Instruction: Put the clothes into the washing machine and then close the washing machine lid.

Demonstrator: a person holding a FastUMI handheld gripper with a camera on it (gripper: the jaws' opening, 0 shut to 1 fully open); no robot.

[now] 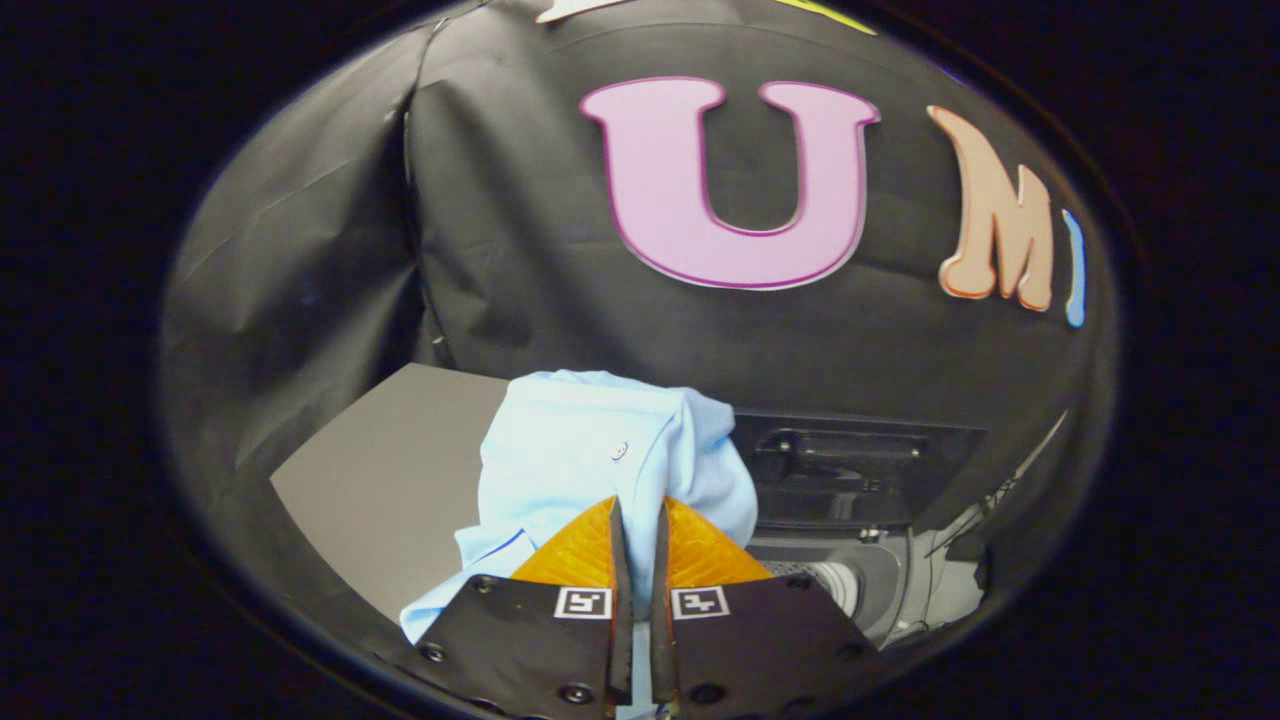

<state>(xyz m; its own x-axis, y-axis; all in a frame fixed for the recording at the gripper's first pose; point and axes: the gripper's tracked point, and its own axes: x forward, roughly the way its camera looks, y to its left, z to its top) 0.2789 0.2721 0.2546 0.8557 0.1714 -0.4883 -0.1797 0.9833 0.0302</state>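
No readable text or labels — the fingers [585, 603] bear only square coded markers.

Garment [580, 460]: light blue cloth with one small button and a thin darker line along one edge. It is bunched and draped, rising ahead of the claw [640, 525], whose two fingers are pinched together on a fold of it. Washing machine [860, 560]: top-loading, beside and below the garment. Lid [850, 465]: dark, raised upright behind the opening. The pale drum interior is partly visible.
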